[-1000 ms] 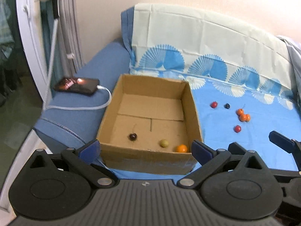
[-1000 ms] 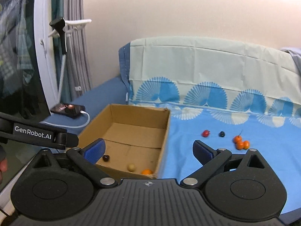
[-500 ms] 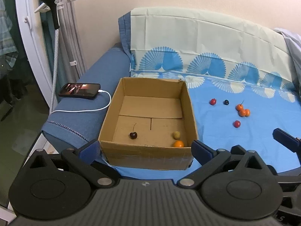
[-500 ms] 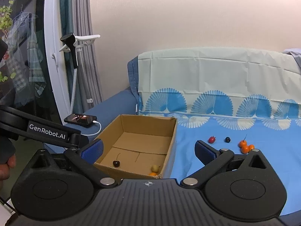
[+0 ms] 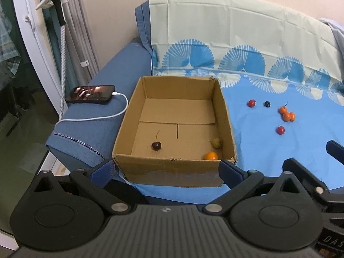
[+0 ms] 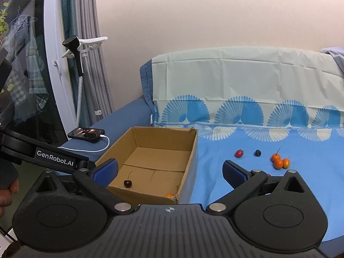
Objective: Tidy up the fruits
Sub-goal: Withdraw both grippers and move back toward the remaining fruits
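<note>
An open cardboard box (image 5: 172,173) (image 6: 189,161) sits on the blue sheet. Inside lie a dark cherry (image 5: 156,145) (image 6: 128,183), a yellow-green fruit (image 5: 216,143) and a small orange (image 5: 211,156) (image 6: 169,195). On the sheet to the right lie two red fruits (image 5: 251,103) (image 5: 280,130), a dark berry (image 5: 267,104) (image 6: 257,153) and a cluster of orange fruits (image 5: 287,114) (image 6: 280,161). My left gripper (image 5: 166,168) hangs open and empty before the box's near wall. My right gripper (image 6: 169,171) is open and empty, held back above the box's near right corner.
A phone (image 5: 90,94) on a white cable (image 5: 94,118) lies on the blue armrest left of the box. A garment steamer (image 6: 75,49) and curtain stand at left. The sofa back (image 5: 236,36) is draped in cloth. A hand (image 6: 6,195) holds the left gripper.
Both grippers have pulled back and risen away from the box, so the box and fruits look farther off. Jaws stay open; no fruit has moved.
</note>
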Tool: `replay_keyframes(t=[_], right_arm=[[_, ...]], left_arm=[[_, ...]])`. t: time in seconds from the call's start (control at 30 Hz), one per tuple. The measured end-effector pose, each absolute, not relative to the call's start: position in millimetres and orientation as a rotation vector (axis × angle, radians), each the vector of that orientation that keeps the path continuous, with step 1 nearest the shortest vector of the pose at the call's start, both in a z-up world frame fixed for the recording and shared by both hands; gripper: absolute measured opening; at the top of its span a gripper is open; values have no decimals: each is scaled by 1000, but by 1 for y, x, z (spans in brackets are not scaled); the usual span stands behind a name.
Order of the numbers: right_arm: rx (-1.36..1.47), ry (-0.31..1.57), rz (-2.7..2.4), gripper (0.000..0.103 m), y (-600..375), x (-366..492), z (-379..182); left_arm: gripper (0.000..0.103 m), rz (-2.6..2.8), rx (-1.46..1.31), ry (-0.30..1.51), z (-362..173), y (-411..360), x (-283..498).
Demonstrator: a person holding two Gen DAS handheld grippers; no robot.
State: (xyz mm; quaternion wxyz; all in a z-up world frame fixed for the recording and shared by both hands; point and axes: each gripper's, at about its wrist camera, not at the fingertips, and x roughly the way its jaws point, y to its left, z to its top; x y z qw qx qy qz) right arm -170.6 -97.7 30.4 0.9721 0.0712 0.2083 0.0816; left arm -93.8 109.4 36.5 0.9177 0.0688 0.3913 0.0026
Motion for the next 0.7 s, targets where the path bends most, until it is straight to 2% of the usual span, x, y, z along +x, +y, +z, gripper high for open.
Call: replay_keyframes(t=[0.37, 0.7], right_arm=[[186, 477, -40, 102, -159, -139, 3], [221, 526, -235, 102, -243, -78, -43]], left_arm=[[103, -94, 184, 834, 14, 58, -49], [103, -167, 180, 909, -24, -18, 40]])
